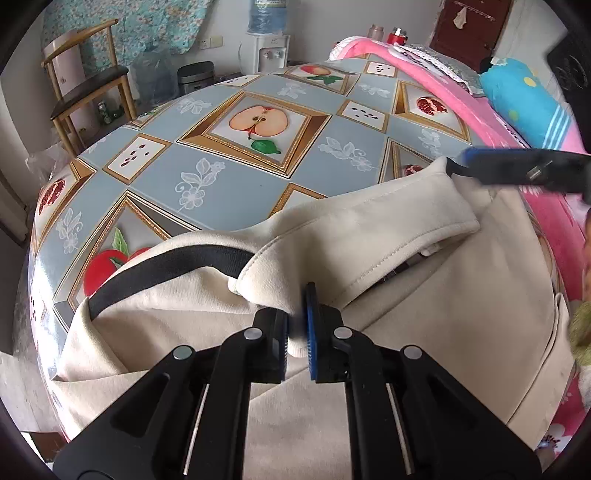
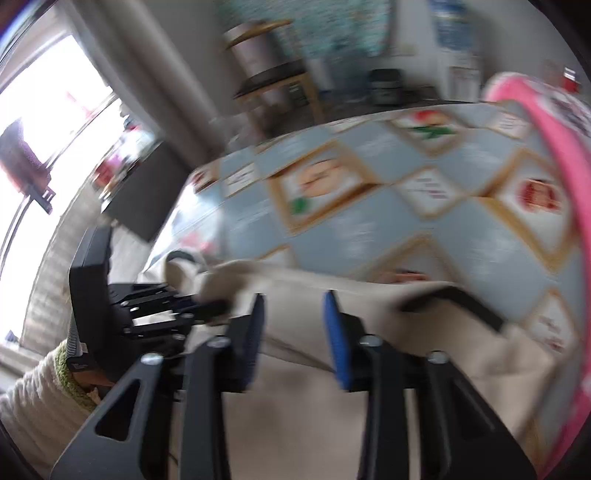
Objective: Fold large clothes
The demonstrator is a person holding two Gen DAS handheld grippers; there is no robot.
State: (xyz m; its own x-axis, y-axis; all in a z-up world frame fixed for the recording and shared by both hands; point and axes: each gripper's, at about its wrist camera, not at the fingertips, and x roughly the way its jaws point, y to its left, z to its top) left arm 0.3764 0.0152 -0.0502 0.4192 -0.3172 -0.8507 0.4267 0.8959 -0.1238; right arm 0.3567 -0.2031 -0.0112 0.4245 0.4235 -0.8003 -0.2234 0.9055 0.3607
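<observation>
Our left gripper (image 1: 297,328) pinches the cream coat (image 1: 424,295) low in frame on the table (image 1: 229,184), while our right gripper (image 2: 293,332) hangs over it, jaws narrowly apart and empty.

No legible text, label, brand, number or sign appears in either view. The pale blue label on the clear water-cooler bottle (image 1: 266,11), beyond the fruit-patterned desk (image 1: 236,173), is too blurred to read.

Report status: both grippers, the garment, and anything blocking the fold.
Left gripper shut on cream fabric garment. Right gripper open, nothing between pads. Garment bunched on fruit-patterned tablecloth. Pink blanket lies along table's far side.
</observation>
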